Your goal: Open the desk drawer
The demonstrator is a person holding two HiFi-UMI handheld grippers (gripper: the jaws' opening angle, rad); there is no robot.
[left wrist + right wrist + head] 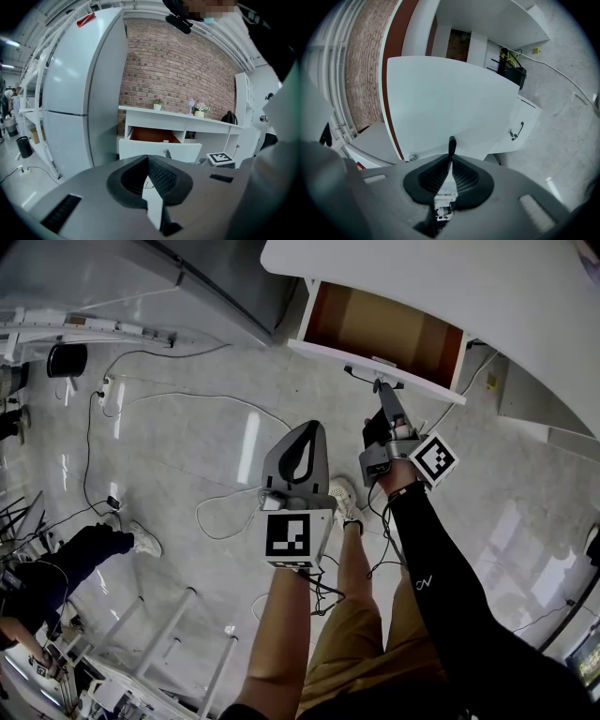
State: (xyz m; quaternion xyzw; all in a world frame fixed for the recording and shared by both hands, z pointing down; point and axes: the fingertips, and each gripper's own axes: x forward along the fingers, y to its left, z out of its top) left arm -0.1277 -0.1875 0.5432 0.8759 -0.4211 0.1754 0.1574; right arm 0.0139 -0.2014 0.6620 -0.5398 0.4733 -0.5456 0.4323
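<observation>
The head camera looked steeply down onto the floor [187,427] and the open drawer [380,329]. The left gripper view faced that drawer from farther back, nearly level. The right gripper view, rolled sideways, sat close against the drawer's white front. All three views shared the drawer.

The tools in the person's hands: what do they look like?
Left tool and right tool: grey bodies, black ridged pads, each carrying a white cube with black square markers. Black cables hang from them. A black sleeve is worn on the right only.
</observation>
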